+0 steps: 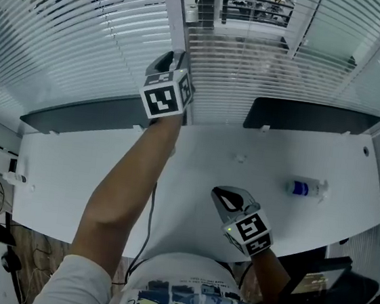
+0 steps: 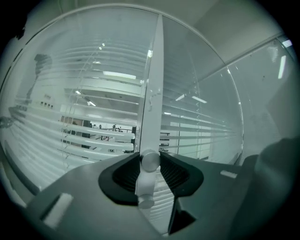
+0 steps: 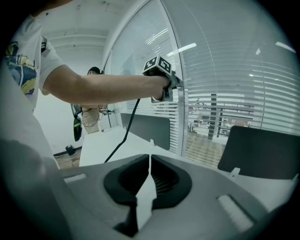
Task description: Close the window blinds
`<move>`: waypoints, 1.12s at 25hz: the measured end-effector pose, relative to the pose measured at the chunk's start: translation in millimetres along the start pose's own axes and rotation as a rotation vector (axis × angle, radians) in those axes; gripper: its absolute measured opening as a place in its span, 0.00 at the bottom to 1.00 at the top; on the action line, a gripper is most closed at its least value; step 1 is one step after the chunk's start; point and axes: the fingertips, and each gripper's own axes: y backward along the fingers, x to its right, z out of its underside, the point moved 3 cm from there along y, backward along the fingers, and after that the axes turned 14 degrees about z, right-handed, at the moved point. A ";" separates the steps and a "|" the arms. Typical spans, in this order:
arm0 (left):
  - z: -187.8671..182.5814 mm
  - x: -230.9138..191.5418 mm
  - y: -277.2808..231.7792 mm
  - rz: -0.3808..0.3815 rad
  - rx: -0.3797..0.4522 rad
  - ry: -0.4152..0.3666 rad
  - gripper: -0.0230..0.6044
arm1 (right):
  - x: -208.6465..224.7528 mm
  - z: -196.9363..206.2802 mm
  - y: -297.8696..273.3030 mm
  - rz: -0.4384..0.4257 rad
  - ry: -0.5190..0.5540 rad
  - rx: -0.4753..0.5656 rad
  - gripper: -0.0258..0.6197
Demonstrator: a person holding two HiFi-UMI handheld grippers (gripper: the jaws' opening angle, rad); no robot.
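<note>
Head view: there is no writing you can read. The bottle (image 1: 305,188) on the white desk (image 1: 92,171) wears a blue label too small to make out, and the print on your shirt (image 1: 186,301) is blurred. Your left gripper (image 1: 171,62) is up at the window blinds (image 1: 254,67) behind the desk, and your right gripper (image 1: 224,198) hangs over the desk.

Left gripper view: your jaws pinch the white wand (image 2: 152,108) just above its knobbed end. The blinds beyond let the room behind show through.

Right gripper view: your jaws are pressed together with nothing between them.
</note>
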 end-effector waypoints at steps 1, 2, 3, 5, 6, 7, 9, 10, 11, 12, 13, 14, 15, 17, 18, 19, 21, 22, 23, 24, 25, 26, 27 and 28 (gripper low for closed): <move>-0.5 0.5 0.0 -0.005 -0.012 -0.046 0.27 | 0.4 0.6 0.3 0.001 0.000 0.001 0.06; -1.4 1.2 0.1 -0.015 -0.028 -0.106 0.28 | 0.7 1.1 0.5 0.002 -0.001 0.001 0.06; -2.2 2.0 0.0 -0.026 -0.049 -0.176 0.29 | 1.0 1.4 0.7 0.004 -0.001 0.002 0.06; -1.6 4.8 -0.2 -0.043 -0.104 -0.340 0.31 | 1.8 1.2 0.8 0.005 -0.003 0.004 0.06; -0.3 6.6 0.4 -0.051 -0.133 -0.430 0.31 | 2.1 1.1 0.8 0.006 -0.004 0.006 0.06; 0.9 8.3 1.5 -0.057 -0.157 -0.522 0.32 | 2.3 0.9 0.9 0.007 -0.005 0.007 0.06; 2.9 11.3 4.4 -0.057 -0.193 -0.692 0.32 | 1.1 0.3 1.0 0.006 -0.007 0.008 0.06; 3.9 12.4 5.7 -0.051 -0.208 -0.766 0.32 | 0.1 0.2 1.1 0.006 -0.007 0.008 0.06; 5.1 12.9 6.8 -0.043 -0.225 -0.833 0.32 | -1.1 0.4 1.2 0.005 -0.007 0.008 0.06; 6.3 12.9 7.6 -0.036 -0.242 -0.893 0.32 | -2.3 0.7 1.4 0.004 -0.007 0.007 0.06; 7.4 12.6 7.8 -0.030 -0.261 -0.953 0.32 | -3.3 0.9 1.4 0.003 -0.007 0.007 0.06; 8.5 12.6 7.5 -0.024 -0.280 -1.014 0.32 | -4.2 1.1 1.4 0.001 -0.007 0.006 0.06; 9.4 13.2 6.8 -0.019 -0.298 -1.075 0.32 | -4.8 1.2 1.2 0.000 -0.006 0.004 0.06; 10.5 15.2 5.1 -0.010 -0.322 -1.178 0.32 | -5.4 0.9 0.6 -0.003 -0.004 0.005 0.06; 11.1 15.8 3.9 -0.008 -0.333 -1.215 0.32 | -5.6 0.0 0.3 -0.005 -0.003 0.007 0.06; 11.9 16.1 2.2 -0.006 -0.346 -1.246 0.32 | -5.3 -1.5 0.0 -0.007 -0.002 0.008 0.06; 14.1 16.5 -2.3 -0.003 -0.372 -1.306 0.32 | -3.6 -3.8 -1.2 -0.007 0.001 0.006 0.06; 15.3 16.9 -4.3 -0.001 -0.385 -1.337 0.32 | -2.9 -4.1 -1.8 -0.006 0.002 0.004 0.06; 16.7 17.9 -5.9 0.003 -0.397 -1.367 0.32 | -2.6 -3.8 -2.0 -0.006 0.002 0.002 0.06; 18.1 19.5 -7.2 0.009 -0.409 -1.394 0.32 | -2.8 -3.4 -1.7 -0.006 0.002 0.001 0.06; 19.5 21.1 -8.3 0.014 -0.422 -1.419 0.32 | -3.3 -3.0 -1.0 -0.007 0.002 0.000 0.06; 20.6 22.3 -9.5 0.019 -0.434 -1.439 0.32 | -3.8 -3.0 -0.2 -0.009 0.001 -0.001 0.06; 21.5 22.7 -10.7 0.021 -0.445 -1.455 0.32 | -4.2 -3.1 0.5 -0.010 0.001 0.000 0.06; 21.8 22.5 -11.6 0.021 -0.452 -1.468 0.32 | -4.5 -3.1 0.8 -0.011 0.001 -0.001 0.06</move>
